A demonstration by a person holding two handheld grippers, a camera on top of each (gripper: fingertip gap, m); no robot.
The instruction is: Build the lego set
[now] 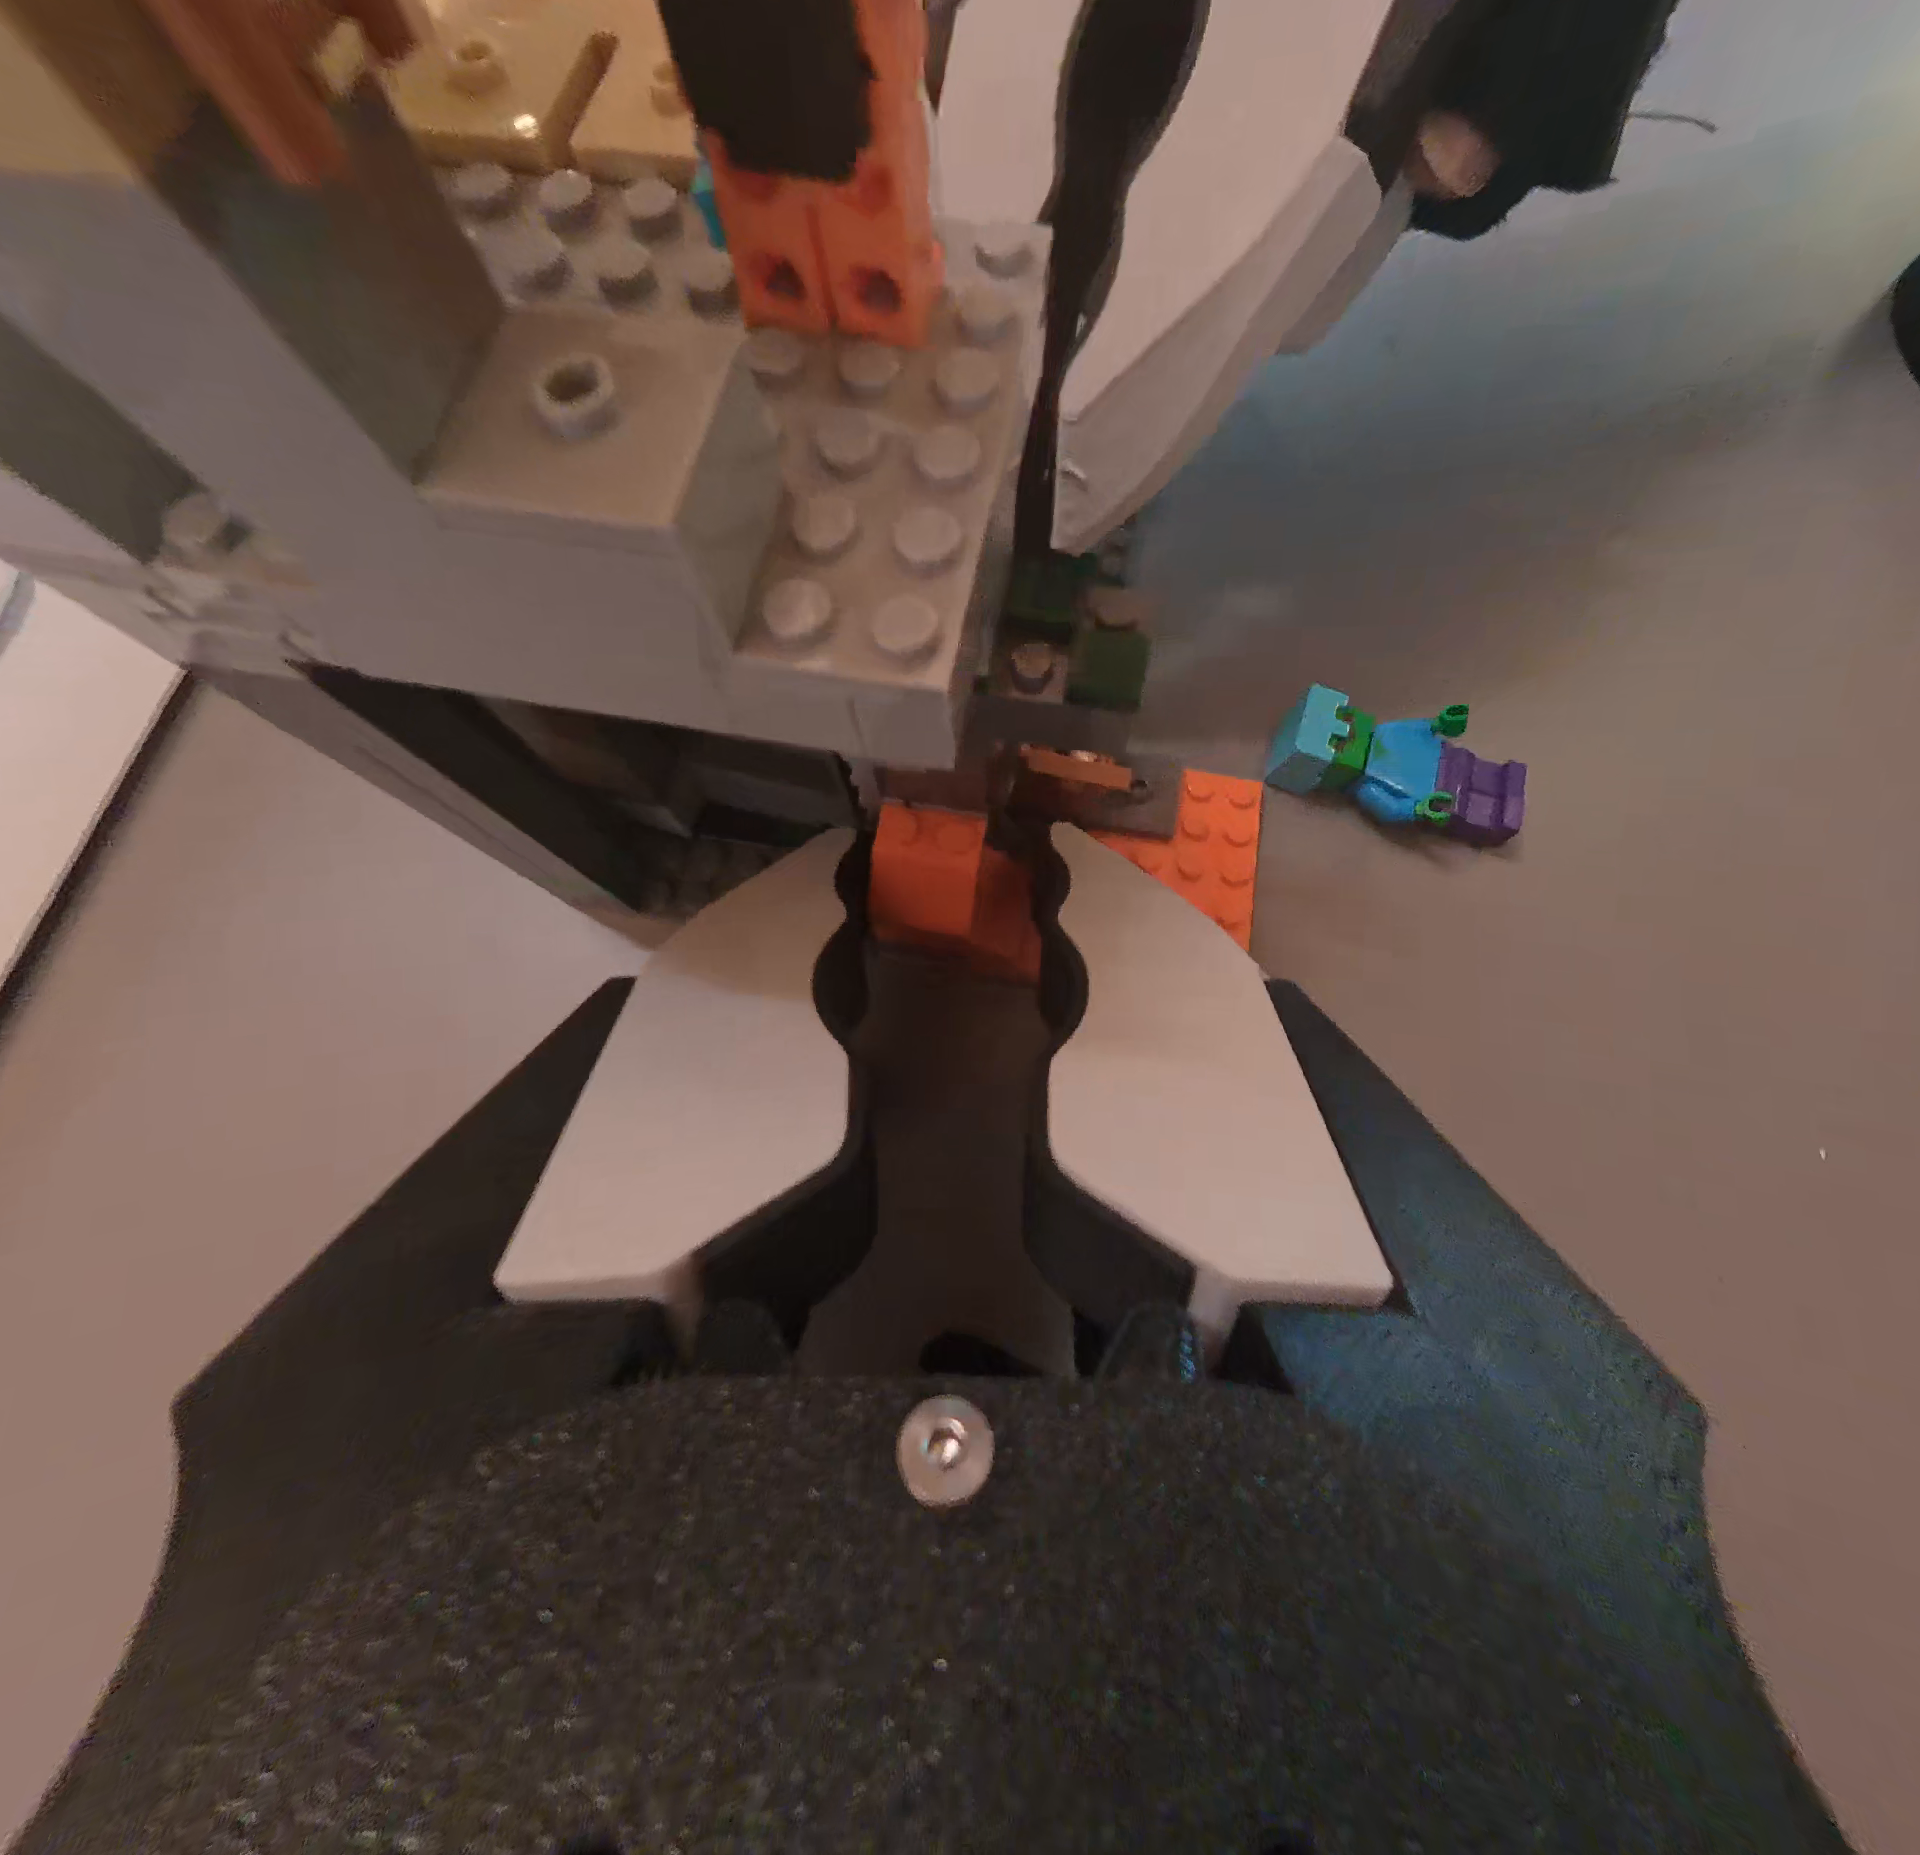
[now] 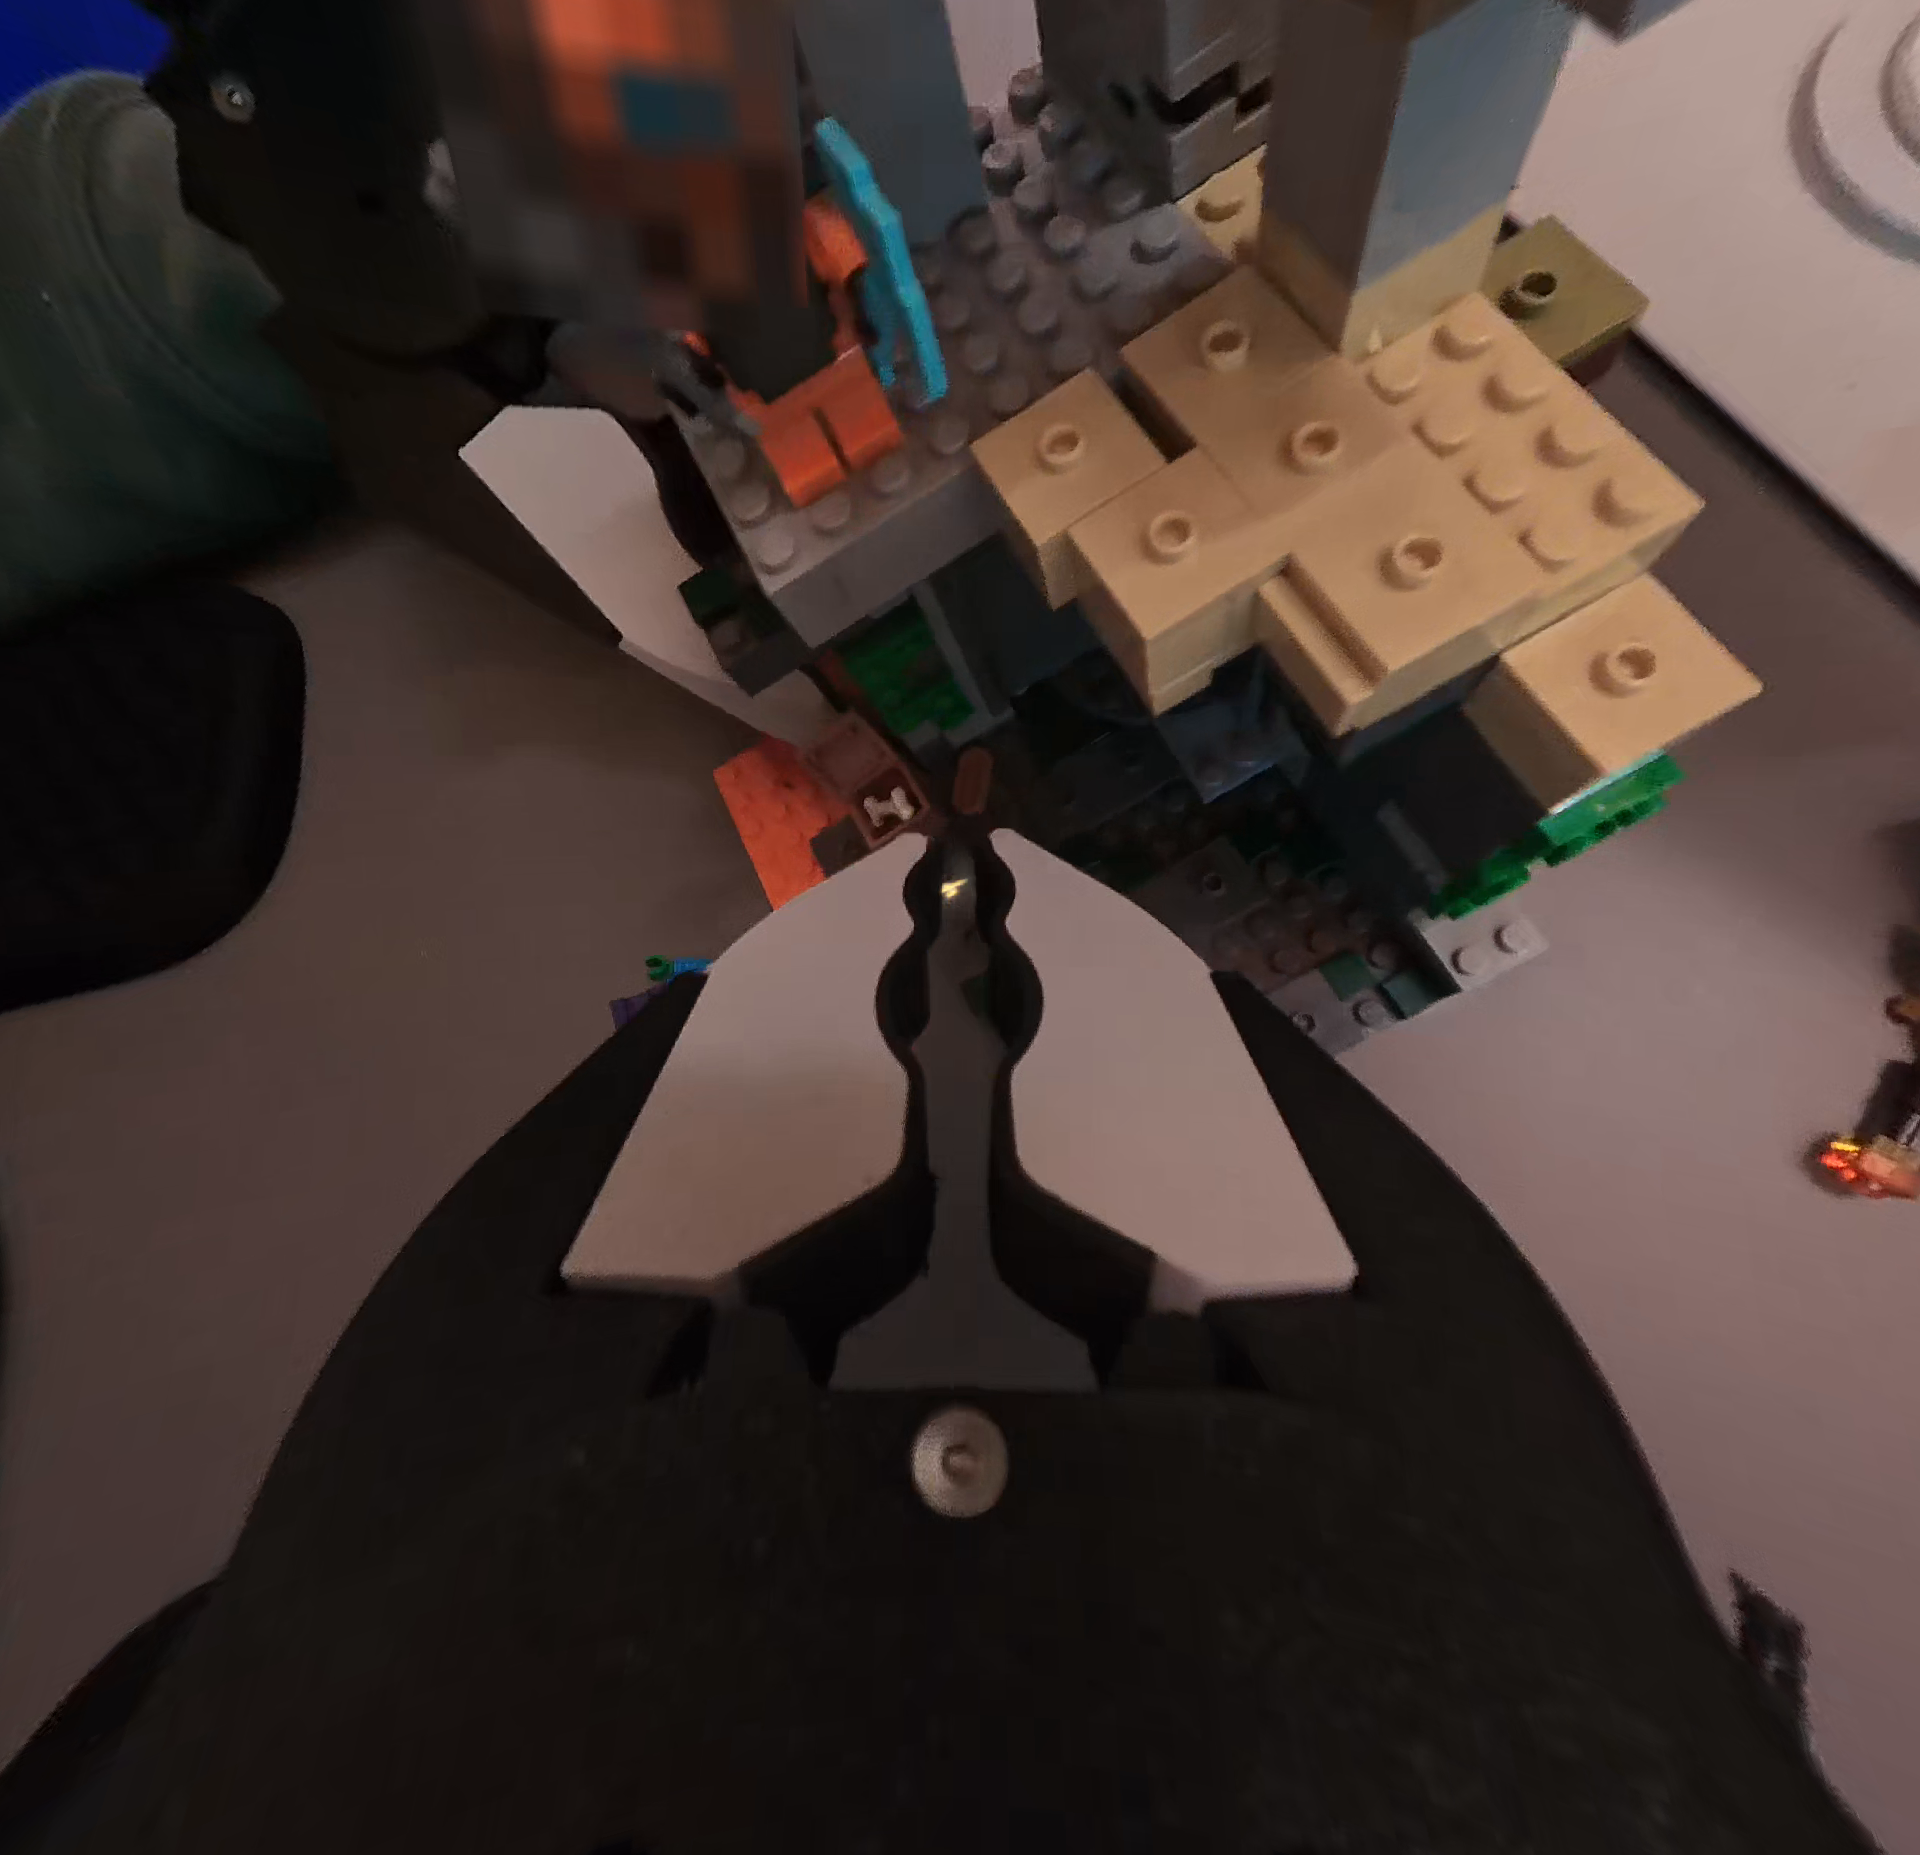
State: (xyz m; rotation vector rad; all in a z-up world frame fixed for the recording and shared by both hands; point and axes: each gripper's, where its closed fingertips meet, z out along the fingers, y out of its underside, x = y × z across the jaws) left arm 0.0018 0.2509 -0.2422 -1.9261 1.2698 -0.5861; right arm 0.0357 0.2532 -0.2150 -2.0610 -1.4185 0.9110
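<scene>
One big brick model [image 2: 1195, 517] fills twelve o'clock, rigid but top-heavy, likely to shed pieces; best held low at the base. Two grippers work there: the left gripper [image 1: 951, 875] is clenched on the orange plate [image 1: 1210, 839], the right gripper [image 2: 961, 849] pinches something small and brown. One figure [image 1: 1397, 766] lies at two o'clock.

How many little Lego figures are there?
2 clearly: a zombie figure lying on the table beside the build, and an orange figure standing on its grey studs. Others may be hidden.
</scene>
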